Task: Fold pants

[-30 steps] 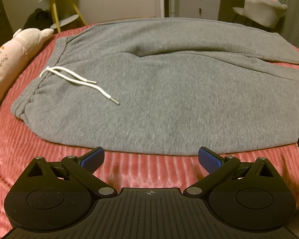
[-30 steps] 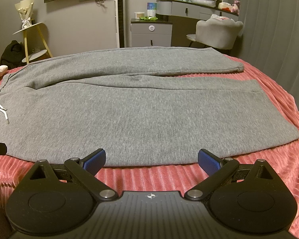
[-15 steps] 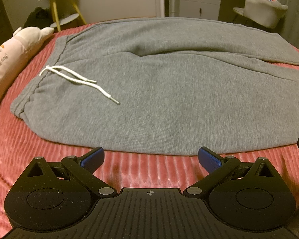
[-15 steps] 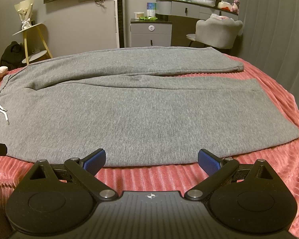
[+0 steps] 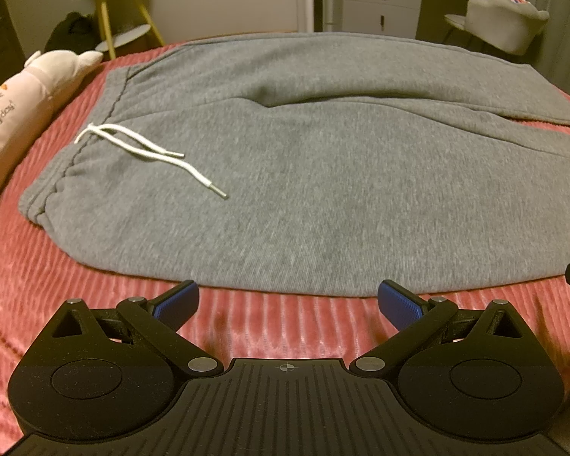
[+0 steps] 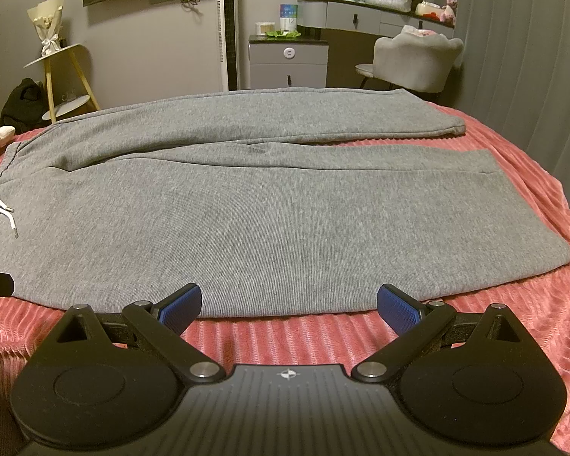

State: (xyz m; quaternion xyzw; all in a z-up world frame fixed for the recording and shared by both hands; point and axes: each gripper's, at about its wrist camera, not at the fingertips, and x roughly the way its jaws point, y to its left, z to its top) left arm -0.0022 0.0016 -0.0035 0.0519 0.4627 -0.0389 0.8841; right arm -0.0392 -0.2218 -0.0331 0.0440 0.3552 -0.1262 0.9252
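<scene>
While its blue pads (image 5: 178, 300) stand wide apart and grip nothing, the left gripper (image 5: 288, 299) hangs above the pink ribbed bedspread (image 5: 285, 323), just short of the near edge of the grey pants (image 5: 323, 190). The right gripper (image 6: 288, 302) is likewise spread, empty, close before the same hem line further along the near leg. The pants lie flat and unfolded across the bed, waistband (image 5: 83, 152) to the left, both legs running to the right, the far leg (image 6: 285, 114) slightly parted from the near one. A white drawstring (image 5: 148, 152) trails over the front. A pale plush pillow (image 5: 22, 95) sits beside the waistband.
</scene>
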